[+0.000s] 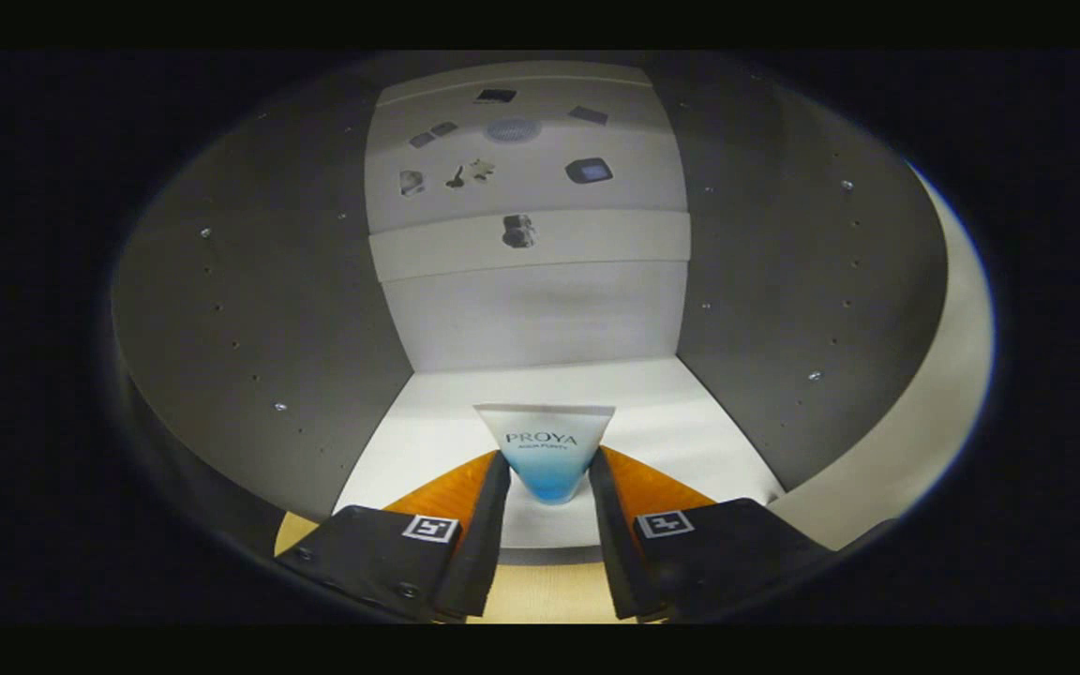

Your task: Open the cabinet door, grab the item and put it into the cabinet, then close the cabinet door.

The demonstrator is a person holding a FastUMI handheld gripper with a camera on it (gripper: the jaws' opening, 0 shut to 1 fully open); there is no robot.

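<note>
A white tube (545, 433) that fades to blue at its lower end stands upright with its wide crimped end up. It sits between my fingertips, over the front of the cabinet's white floor (465, 394). My gripper (547, 461) is shut on the tube, with both fingers (488, 516) touching its sides. The cabinet stands open around me, with grey side walls (296, 300) to left and right and a white back panel (540, 314) beyond the tube.
A white shelf edge (531, 242) crosses the back above the tube, and small dark marks dot the white panel (521, 150) higher up. A pale edge of the cabinet (948, 356) curves along the right. A wooden surface (540, 595) lies under the fingers.
</note>
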